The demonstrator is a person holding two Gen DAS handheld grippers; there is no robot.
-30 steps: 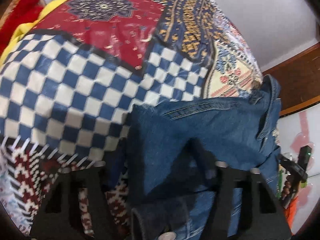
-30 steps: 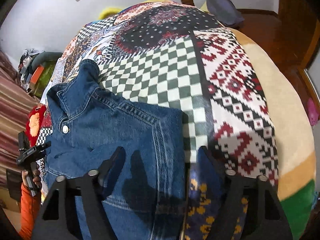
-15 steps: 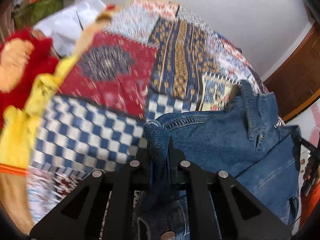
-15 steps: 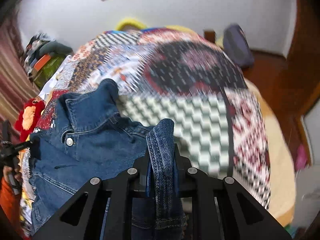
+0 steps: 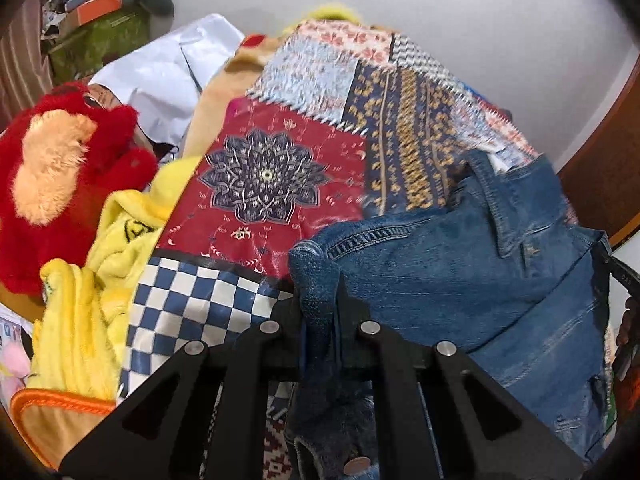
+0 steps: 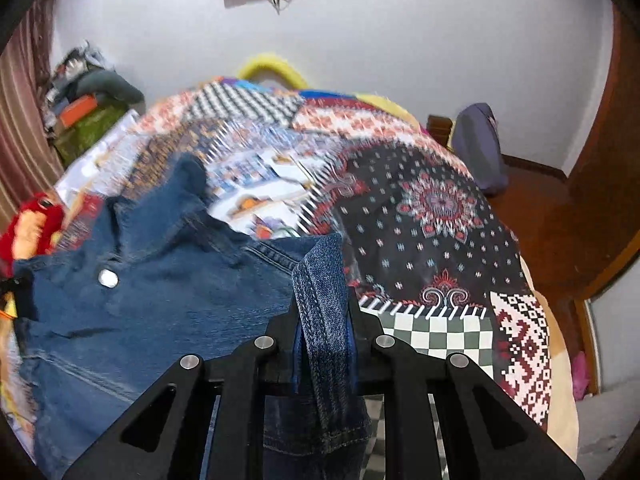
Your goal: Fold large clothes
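Left wrist view: the denim jacket (image 5: 460, 280) has one folded edge pinched upright between the jaws of the left gripper (image 5: 320, 320), which are closed nearly all the way on the cloth. Its body spreads ahead and to the right of those tongs, collar farthest off. In the right wrist view the mirror holds: the right gripper (image 6: 322, 320) is clamped just as tightly on a seamed band of the jacket (image 6: 140, 300), and the garment runs ahead and to the left, with a metal button (image 6: 108, 278) and the collar beyond.

So the jacket hangs between the two tongs, its long axis running away from both toward the collar, each hand holding its own near corner and neither one nearer than the other. My reading is that the coming move is to carry both corners forward over the body toward the collar.

Under and past the jacket lies the patchwork bedspread (image 5: 260, 176). Left of the left tongs sit a yellow blanket (image 5: 88, 312) and a red plush toy (image 5: 60, 160).
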